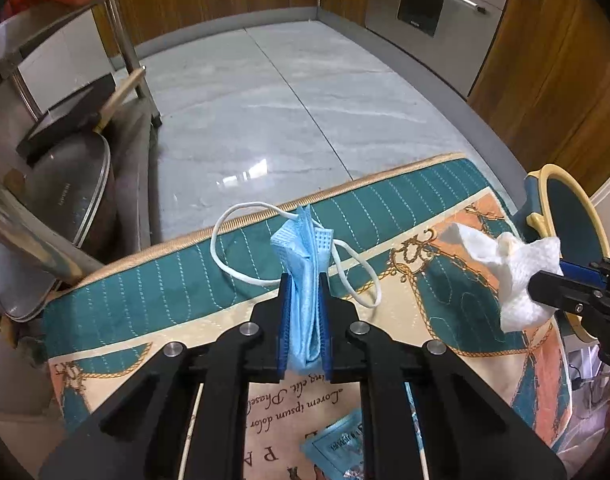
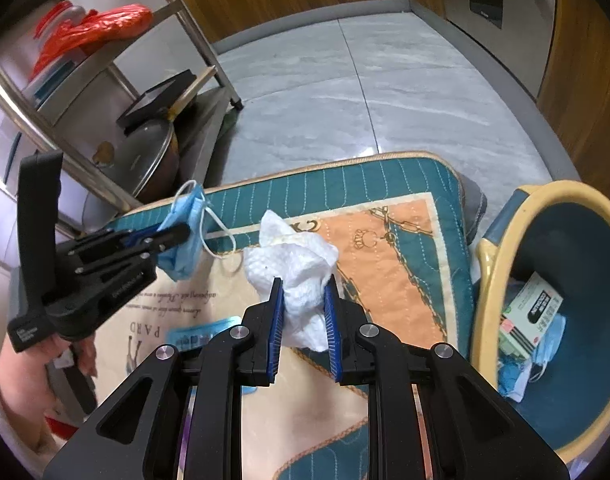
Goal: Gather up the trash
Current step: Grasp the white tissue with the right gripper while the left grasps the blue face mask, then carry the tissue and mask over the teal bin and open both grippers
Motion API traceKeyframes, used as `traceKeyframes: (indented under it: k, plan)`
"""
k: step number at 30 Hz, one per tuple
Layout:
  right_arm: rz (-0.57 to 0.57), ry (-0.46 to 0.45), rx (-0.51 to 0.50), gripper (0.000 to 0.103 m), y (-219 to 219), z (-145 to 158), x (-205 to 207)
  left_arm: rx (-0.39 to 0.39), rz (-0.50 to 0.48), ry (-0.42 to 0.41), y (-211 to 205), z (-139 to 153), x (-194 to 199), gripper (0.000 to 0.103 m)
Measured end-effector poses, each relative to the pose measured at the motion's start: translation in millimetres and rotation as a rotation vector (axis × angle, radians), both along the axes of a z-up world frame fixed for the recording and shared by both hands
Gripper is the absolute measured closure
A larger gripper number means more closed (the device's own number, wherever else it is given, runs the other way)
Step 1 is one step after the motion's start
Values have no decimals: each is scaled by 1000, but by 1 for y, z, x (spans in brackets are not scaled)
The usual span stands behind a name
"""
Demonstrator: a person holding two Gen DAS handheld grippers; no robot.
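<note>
My left gripper (image 1: 305, 284) is shut on a crumpled blue face mask (image 1: 303, 248) with white ear loops, held above the patterned tablecloth (image 1: 185, 300). It also shows in the right wrist view (image 2: 183, 240), where the mask (image 2: 185, 216) hangs from it. My right gripper (image 2: 303, 288) is shut on a crumpled white paper tissue (image 2: 293, 264); in the left wrist view the tissue (image 1: 513, 268) is at the right. A blue bin with a yellow rim (image 2: 481, 280) stands right of the table and holds a box, a mask and other trash.
A blue sachet (image 1: 337, 446) lies on the cloth near the front, also seen in the right wrist view (image 2: 197, 334). A metal rack (image 2: 105, 92) with pans and a red bag stands to the left. Grey tiled floor (image 1: 285, 112) lies beyond the table.
</note>
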State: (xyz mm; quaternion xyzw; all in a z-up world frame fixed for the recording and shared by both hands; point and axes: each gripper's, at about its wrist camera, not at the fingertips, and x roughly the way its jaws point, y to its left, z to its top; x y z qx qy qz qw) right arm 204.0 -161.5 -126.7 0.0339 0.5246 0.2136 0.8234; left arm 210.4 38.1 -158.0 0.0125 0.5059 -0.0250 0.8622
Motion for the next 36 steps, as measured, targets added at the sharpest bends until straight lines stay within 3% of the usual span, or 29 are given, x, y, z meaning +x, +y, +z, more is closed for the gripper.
traceKeyframes:
  k: [13, 18, 27, 36]
  plan:
    - [-4, -104, -15, 82, -28, 44, -39, -3, -30, -141, -37, 68, -49, 91]
    - [-60, -175, -11, 82, -52, 72, -55, 7, -35, -184, -51, 92, -75, 91]
    - [-111, -275, -66, 82, -86, 105, -85, -24, -82, -231, -83, 118, -131, 91]
    - [-176, -289, -99, 82, -131, 111, -104, -14, -150, -254, -114, 121, -146, 91]
